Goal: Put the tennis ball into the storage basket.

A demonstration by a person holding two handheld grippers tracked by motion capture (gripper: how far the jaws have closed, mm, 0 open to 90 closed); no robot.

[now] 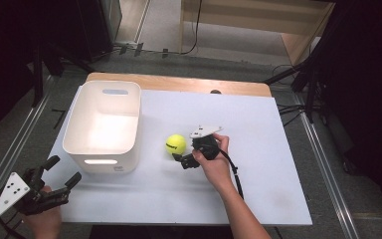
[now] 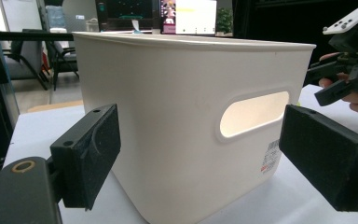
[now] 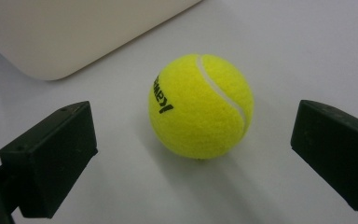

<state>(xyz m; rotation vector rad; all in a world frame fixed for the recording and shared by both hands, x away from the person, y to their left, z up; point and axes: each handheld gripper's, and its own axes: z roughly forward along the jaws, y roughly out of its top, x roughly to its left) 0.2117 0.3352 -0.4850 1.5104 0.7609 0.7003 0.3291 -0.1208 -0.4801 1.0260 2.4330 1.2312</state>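
Tennis ball [image 3: 200, 106] between wide-open jaws, not yet gripped

It sits on the white table [image 1: 258, 149], just right of the white bin [image 1: 103, 124]. Light, springy and fuzzy, it should grip best across its middle. The right gripper [image 1: 186, 158] straddles it; the left gripper [image 1: 59, 174], spread wide and empty, waits near-left, facing the bin.

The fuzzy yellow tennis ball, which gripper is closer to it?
Right. The right gripper sits open just beside the fuzzy yellow tennis ball; the left gripper is far off, near the table's left corner.

Bright overhead light, dark surroundings, soft shadows, slightly blurred close-ups
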